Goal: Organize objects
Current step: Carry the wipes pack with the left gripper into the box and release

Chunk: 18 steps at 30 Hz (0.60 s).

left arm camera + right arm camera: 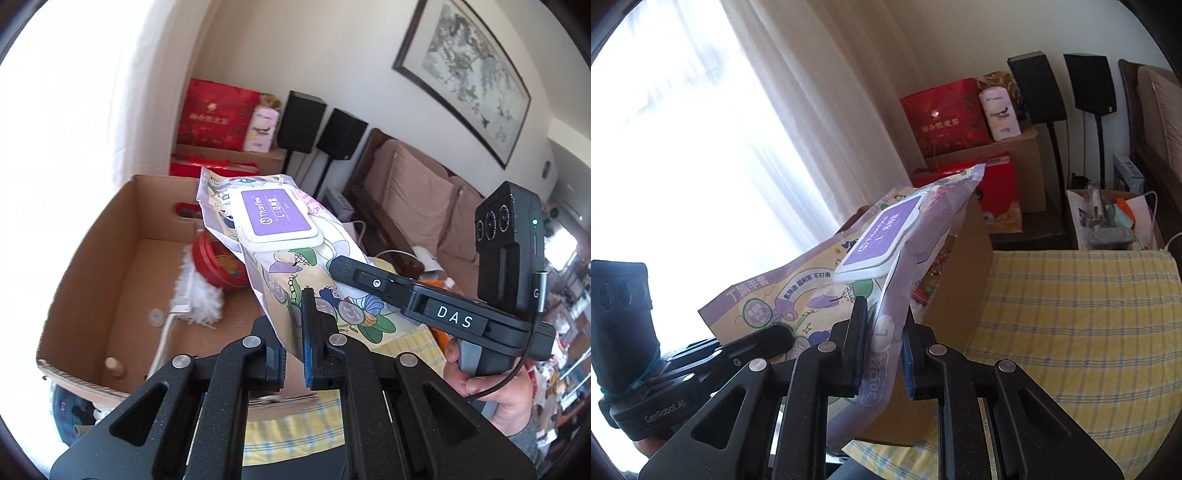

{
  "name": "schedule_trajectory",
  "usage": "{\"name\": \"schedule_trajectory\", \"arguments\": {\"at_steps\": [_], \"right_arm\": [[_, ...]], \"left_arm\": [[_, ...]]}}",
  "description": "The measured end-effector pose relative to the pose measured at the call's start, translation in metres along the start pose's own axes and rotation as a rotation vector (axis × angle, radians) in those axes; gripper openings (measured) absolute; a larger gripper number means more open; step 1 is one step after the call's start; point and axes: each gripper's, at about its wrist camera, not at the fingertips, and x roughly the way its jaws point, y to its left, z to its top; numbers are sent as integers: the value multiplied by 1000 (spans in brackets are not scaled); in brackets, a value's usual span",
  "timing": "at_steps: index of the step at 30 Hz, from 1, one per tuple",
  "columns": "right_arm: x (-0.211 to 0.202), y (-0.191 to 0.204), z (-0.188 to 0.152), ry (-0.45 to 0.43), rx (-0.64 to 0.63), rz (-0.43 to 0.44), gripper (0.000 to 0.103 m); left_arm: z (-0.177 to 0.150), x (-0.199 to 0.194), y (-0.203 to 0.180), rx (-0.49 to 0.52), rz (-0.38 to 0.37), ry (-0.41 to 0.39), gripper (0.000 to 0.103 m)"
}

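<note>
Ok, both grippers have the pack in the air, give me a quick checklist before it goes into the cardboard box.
1. Left hand-held gripper shut on the pack of gloves: ok.
2. Right hand-held gripper shut on the same pack: ok.
3. Pack lifted clear of the yellow checked cloth: ok.
4. Cardboard box open at the top: ok.
5. Bare floor left in the box: ok, but a red tin and a white feathery thing already lie inside.
6. Pack's lid fully closed: cannot tell.
</note>
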Motion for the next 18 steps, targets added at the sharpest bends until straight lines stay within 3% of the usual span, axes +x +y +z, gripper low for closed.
{"name": "schedule_trajectory", "arguments": {"at_steps": [12,18], "right_arm": [[71,25,-8,102,-6,40,16],[105,25,-18,160,26,45,16]], "left_arm": [[-8,2,67,-81,64,23,7],[-18,15,86,-88,133,71,8]]}}
